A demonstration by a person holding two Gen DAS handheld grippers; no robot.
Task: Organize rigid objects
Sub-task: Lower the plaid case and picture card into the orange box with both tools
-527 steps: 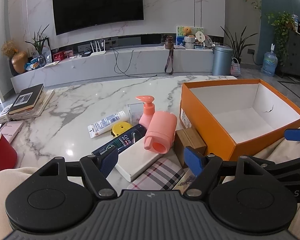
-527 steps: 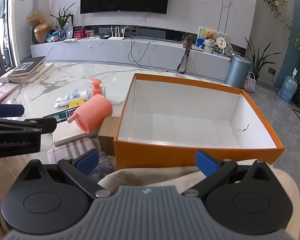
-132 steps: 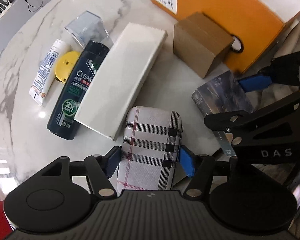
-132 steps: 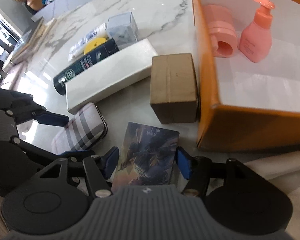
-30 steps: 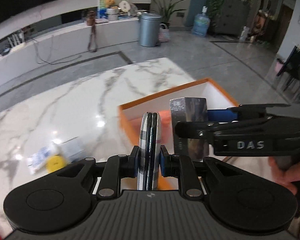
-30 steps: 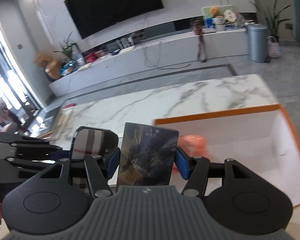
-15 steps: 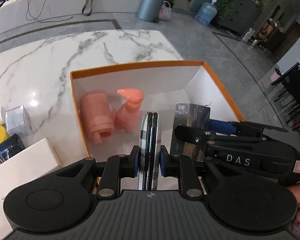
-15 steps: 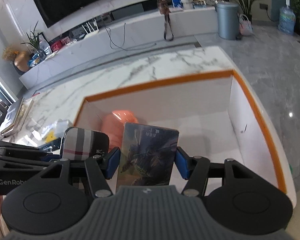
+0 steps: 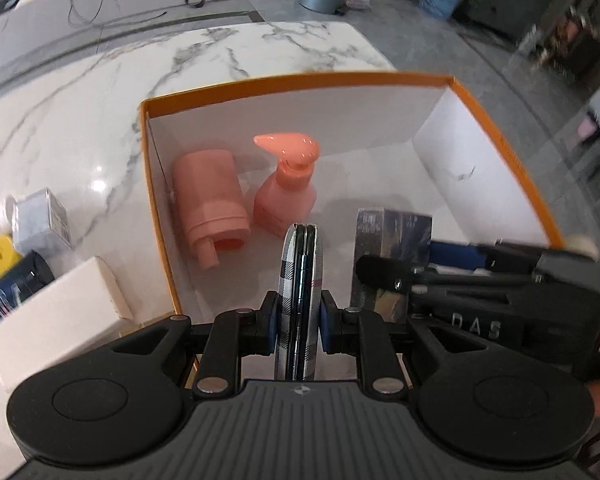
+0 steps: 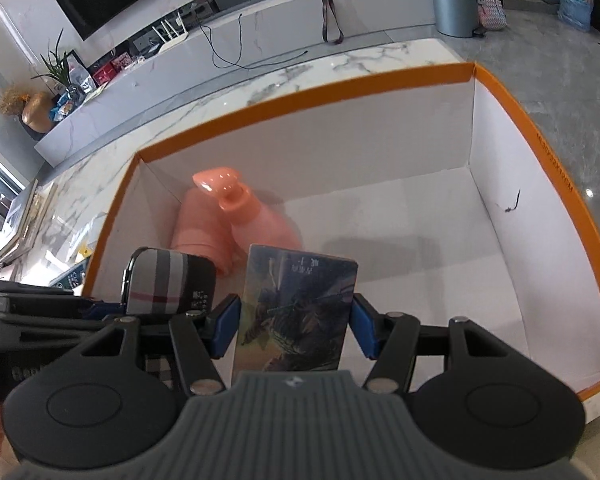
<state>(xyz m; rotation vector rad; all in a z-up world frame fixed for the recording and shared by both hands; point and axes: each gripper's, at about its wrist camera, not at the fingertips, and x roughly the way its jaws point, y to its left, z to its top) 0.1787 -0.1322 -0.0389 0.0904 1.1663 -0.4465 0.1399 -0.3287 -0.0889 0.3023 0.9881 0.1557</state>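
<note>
Grippers, left (image 9: pixel 299 316) pinching plaid case (image 9: pixel 299 280), right (image 10: pixel 296 330) pinching picture box (image 10: pixel 296 312), have sunk over orange box (image 10: pixel 560 184), 2 items near release at 6 o'clock.

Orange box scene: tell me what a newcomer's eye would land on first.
The big orange box with white walls fills both views, and two pink things stand out at its left end: a pump bottle and a wider pink container lying beside it. Right in front, over the box, the left gripper is shut on a plaid case held edge-on, and the right gripper on a box with dark artwork.
</note>
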